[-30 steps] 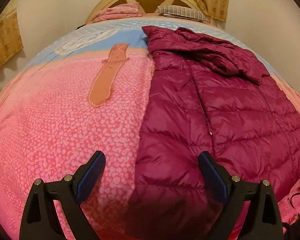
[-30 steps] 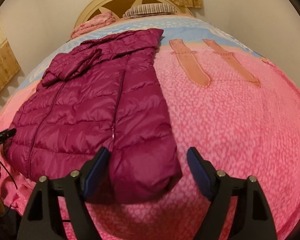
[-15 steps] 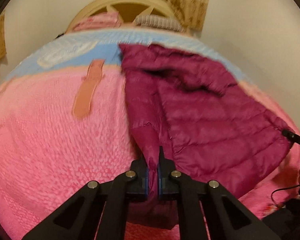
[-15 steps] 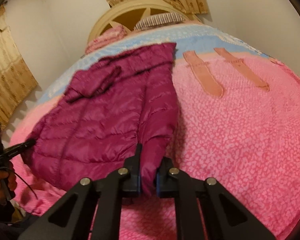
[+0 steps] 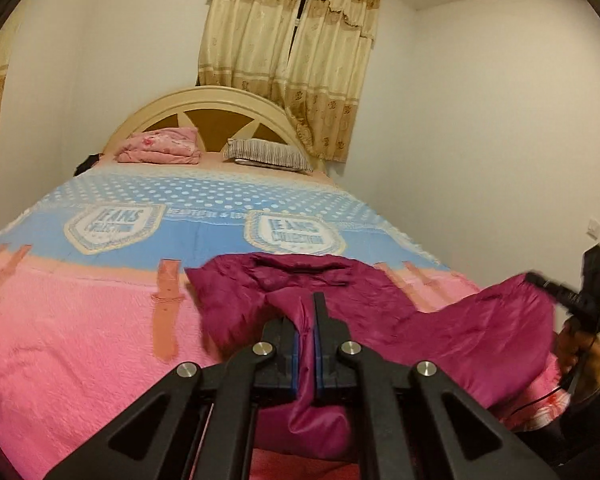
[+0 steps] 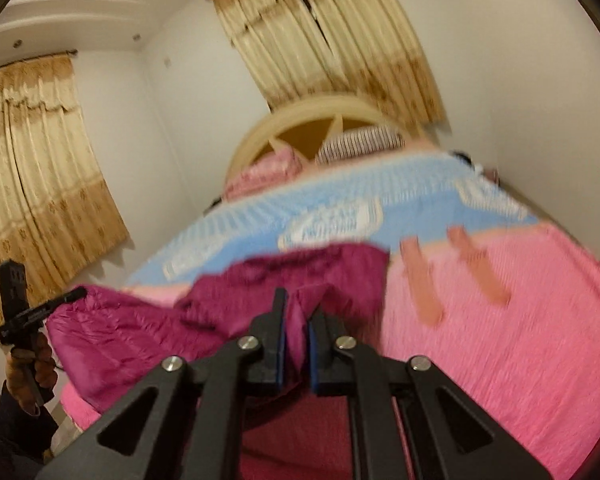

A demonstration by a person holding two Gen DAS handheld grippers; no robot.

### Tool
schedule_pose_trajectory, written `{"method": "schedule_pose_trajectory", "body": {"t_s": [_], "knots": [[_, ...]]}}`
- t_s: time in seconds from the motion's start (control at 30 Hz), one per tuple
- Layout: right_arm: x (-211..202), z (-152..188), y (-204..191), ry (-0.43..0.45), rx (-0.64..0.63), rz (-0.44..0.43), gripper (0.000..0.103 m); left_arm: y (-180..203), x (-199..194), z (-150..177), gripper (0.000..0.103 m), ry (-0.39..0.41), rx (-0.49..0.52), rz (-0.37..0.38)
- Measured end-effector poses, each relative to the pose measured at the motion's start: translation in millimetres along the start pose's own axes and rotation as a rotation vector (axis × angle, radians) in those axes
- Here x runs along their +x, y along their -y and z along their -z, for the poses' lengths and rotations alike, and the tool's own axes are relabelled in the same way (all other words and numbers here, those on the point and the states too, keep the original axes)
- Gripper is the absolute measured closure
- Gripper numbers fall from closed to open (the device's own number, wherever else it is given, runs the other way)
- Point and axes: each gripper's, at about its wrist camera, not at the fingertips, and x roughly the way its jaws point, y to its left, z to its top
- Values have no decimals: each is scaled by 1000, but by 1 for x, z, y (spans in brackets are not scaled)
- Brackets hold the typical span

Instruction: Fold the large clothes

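Note:
A magenta quilted down jacket (image 5: pixel 452 328) lies on the bed, its near hem lifted off the cover. My left gripper (image 5: pixel 307 320) is shut on one hem corner, with a fold of the jacket pinched between its blue pads. My right gripper (image 6: pixel 296 320) is shut on the other hem corner of the jacket (image 6: pixel 140 336), fabric bunched between its pads. The collar end rests on the bed farther away. In the left wrist view the other gripper (image 5: pixel 580 300) shows at the right edge, held in a hand (image 5: pixel 580 352); in the right wrist view the other gripper (image 6: pixel 28 312) shows at the left.
The bed (image 5: pixel 80 340) has a pink and blue cover with strap prints. A pink folded blanket (image 5: pixel 160 148) and a striped pillow (image 5: pixel 264 154) lie by the cream headboard (image 5: pixel 212 100). Curtains (image 5: pixel 292 60) hang behind; white walls stand close on both sides.
Both grippers closed on the jacket's near hem and rose, tilting up. The hem lifted off the bed, and the headboard, curtains and walls came into view.

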Motion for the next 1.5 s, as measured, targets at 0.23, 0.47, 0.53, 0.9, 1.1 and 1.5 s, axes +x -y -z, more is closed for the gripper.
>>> {"method": "schedule_pose_trajectory", "body": {"t_s": [0.23, 0.47, 0.53, 0.9, 1.1, 1.5], "knots": [[82, -26, 27, -39, 26, 35, 92, -62, 112, 0, 99, -166, -92, -57], [177, -44, 52, -81, 34, 139, 92, -84, 193, -14, 96, -190, -33, -168], [199, -45, 61, -103, 42, 150, 92, -86, 213, -16, 96, -209, -29, -199], [293, -32, 108, -209, 80, 250, 92, -91, 243, -29, 13, -131, -112, -277], [310, -31, 119, -202, 75, 275, 71, -94, 220, -44, 7, -41, -132, -351], [309, -39, 44, -203, -91, 303, 25, -45, 271, -25, 7, -147, -4, -460]]}}
